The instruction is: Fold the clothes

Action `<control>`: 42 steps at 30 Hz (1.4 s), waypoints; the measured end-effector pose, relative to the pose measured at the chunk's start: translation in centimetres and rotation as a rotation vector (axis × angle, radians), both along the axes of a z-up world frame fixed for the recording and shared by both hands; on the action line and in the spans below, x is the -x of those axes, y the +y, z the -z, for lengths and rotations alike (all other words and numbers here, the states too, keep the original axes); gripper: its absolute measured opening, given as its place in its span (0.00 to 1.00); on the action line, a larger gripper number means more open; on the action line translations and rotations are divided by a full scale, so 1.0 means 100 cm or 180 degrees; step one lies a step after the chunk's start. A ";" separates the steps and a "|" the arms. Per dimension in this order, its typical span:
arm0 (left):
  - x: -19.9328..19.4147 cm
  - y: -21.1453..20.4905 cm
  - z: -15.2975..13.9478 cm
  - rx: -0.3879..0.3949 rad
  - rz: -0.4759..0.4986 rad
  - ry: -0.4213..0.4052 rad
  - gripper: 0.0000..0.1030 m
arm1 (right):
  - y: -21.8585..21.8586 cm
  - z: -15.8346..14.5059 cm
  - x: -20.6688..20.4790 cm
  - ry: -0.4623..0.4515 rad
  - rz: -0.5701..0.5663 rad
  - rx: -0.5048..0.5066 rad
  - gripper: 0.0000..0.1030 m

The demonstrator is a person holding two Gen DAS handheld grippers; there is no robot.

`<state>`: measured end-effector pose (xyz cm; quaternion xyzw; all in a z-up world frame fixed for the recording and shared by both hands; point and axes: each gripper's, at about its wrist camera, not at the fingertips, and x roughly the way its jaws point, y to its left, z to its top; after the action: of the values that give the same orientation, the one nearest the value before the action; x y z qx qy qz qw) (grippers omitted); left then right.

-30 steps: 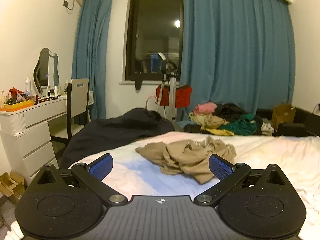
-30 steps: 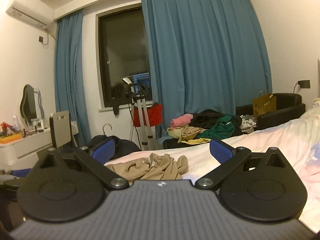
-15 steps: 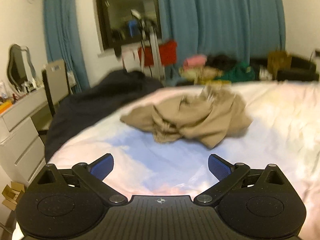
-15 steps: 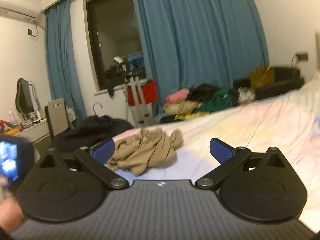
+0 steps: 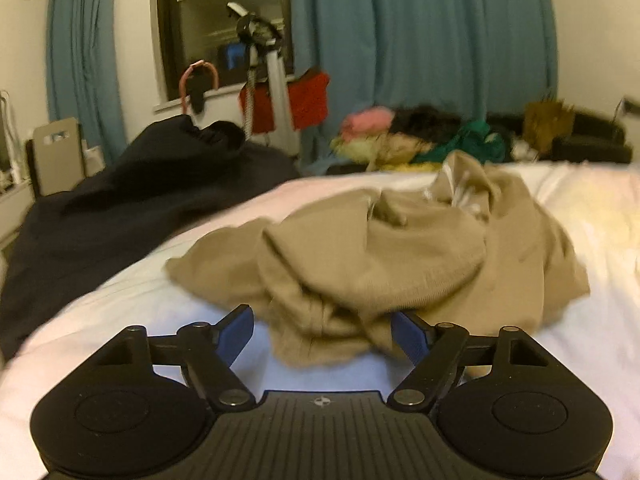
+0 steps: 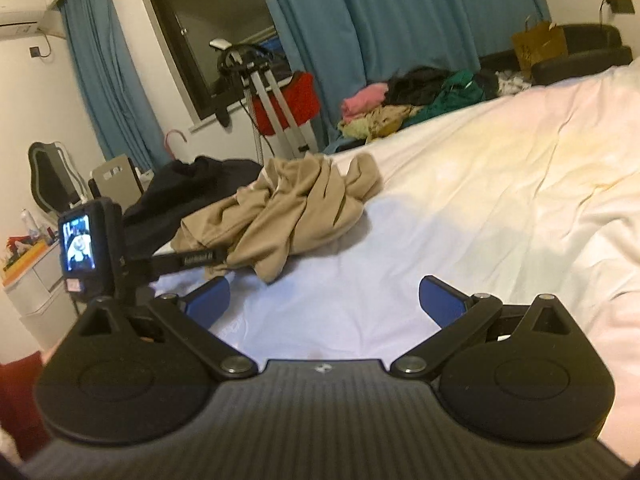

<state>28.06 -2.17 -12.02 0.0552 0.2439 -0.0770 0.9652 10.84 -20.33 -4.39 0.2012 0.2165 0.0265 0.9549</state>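
Note:
A crumpled tan garment (image 5: pixel 400 256) lies in a heap on the bed's pale sheet (image 5: pixel 120 312). My left gripper (image 5: pixel 324 332) is open, and the near edge of the garment lies between its blue pads. In the right wrist view the same garment (image 6: pixel 288 208) lies ahead to the left. My right gripper (image 6: pixel 324 300) is open and empty over bare sheet (image 6: pixel 500 200), short of the garment. The left gripper's body and its camera screen (image 6: pixel 80 244) show at the left of that view, reaching to the garment.
A black garment (image 5: pixel 120 200) hangs over the bed's far left edge. A pile of mixed clothes (image 5: pixel 420 140) lies beyond the bed under the blue curtains (image 5: pixel 420 32). A tripod (image 5: pixel 272 72) and a red bag (image 5: pixel 308 100) stand by the window. A chair (image 5: pixel 56 156) stands at the left.
Both grippers have moved forward and tilted down toward the bed. The left gripper has reached the tan garment's near edge and its jaws have narrowed somewhat. The right one has come closer.

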 end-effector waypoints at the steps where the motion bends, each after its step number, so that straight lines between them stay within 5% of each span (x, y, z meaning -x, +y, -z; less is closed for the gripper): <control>1: -0.005 0.005 -0.001 0.0168 0.0023 -0.0025 0.76 | 0.002 0.003 -0.004 0.0013 -0.0020 -0.0010 1.00; 4: -0.019 0.019 -0.005 0.0688 0.0096 -0.0115 0.68 | 0.010 0.011 -0.013 0.0025 -0.0056 0.0027 1.00; 6: -0.024 0.028 -0.006 0.0971 0.0144 -0.0093 0.30 | 0.016 0.014 -0.017 0.0027 -0.0064 0.0070 1.00; 8: -0.023 0.033 -0.010 0.1131 0.0213 -0.0114 0.09 | 0.019 0.014 -0.018 0.0019 -0.0075 0.0112 1.00; 9: -0.019 0.035 -0.016 0.1159 0.0254 -0.0150 0.06 | 0.021 0.013 -0.018 0.0003 -0.0081 0.0129 1.00; 15: 0.031 0.041 -0.076 0.1267 0.0555 -0.0602 0.03 | 0.022 0.002 -0.009 -0.0198 0.0046 0.0247 1.00; 21: 0.123 0.054 -0.127 0.1273 0.0826 -0.1004 0.03 | 0.025 -0.011 0.004 -0.0427 0.0104 0.0373 1.00; 30: 0.232 0.075 -0.158 0.1545 0.0970 -0.1342 0.03 | 0.053 -0.030 0.045 -0.0741 -0.0521 0.0392 1.00; 33: 0.241 0.083 -0.161 0.1660 0.0976 -0.1335 0.03 | 0.075 -0.030 0.054 -0.0631 -0.0914 0.0327 1.00; 37: 0.236 0.085 -0.158 0.1715 0.1002 -0.1289 0.03 | 0.121 -0.022 0.057 -0.0511 -0.1346 0.0814 0.94; 42: 0.217 0.082 -0.143 0.1680 0.1079 -0.1107 0.03 | 0.145 -0.010 0.035 -0.0484 -0.1410 0.0920 0.94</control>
<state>6.41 6.02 2.30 -0.1440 0.0351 -0.2858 0.9468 7.29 -5.87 -3.39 0.0081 0.1845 0.2186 0.9582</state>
